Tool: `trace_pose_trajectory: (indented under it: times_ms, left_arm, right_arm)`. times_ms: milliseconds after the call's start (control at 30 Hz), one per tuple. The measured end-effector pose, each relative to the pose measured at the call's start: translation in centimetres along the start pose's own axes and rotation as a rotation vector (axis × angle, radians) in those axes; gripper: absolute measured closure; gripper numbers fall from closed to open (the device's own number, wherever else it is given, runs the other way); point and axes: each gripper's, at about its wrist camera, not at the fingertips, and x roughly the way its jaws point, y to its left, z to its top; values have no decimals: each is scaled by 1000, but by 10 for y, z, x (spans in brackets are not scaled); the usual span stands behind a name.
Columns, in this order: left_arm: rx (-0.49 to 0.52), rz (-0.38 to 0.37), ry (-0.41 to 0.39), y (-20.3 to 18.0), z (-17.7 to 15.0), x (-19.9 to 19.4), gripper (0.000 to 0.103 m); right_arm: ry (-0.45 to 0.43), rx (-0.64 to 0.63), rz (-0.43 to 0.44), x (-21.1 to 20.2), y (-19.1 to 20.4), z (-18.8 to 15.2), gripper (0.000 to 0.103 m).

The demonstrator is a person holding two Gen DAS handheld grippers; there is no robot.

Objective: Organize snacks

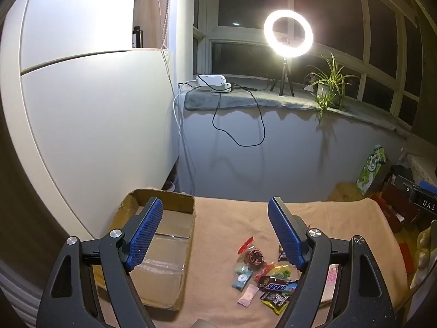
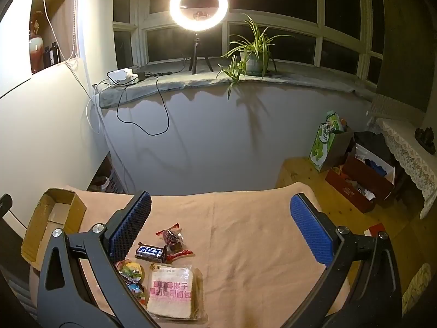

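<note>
The right half of the tan cloth [image 2: 245,218] is left bare; the snack pile [image 2: 161,262] and cardboard box [image 2: 35,235] crowd its left.

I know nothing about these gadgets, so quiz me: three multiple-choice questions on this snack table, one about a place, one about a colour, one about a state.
1. Where does the cardboard box sit relative to the snack pile?
A. left of it
B. right of it
C. on top of it

2. What colour are the pads of the right hand-held gripper?
A. red
B. blue
C. green

3. What is in the box now?
A. bread
B. candy
C. no snacks

Answers:
1 A, the box stands at the cloth's left edge.
2 B, both pads are blue.
3 C, only its bare bottom shows in the left view, while the bagged bread lies on the cloth.
</note>
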Motion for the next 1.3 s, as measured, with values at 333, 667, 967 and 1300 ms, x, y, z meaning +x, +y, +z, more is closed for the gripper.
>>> trace_pose_trajectory:
  times_ms: [333, 667, 967, 1300]
  left_arm:
    - [2, -1, 2, 0, 2, -1, 23]
    - [1, -4, 1, 0, 1, -1, 23]
    - [4, -6, 1, -1, 1, -2, 23]
    - [3, -6, 0, -3, 0, -2, 23]
  right_arm:
    - [1, 0, 3, 2, 1, 2, 0]
    - [1, 1, 4, 2, 1, 0, 0]
    - [3, 3, 5, 2, 0, 0, 0]
    - [5, 4, 6, 3, 2, -3, 0]
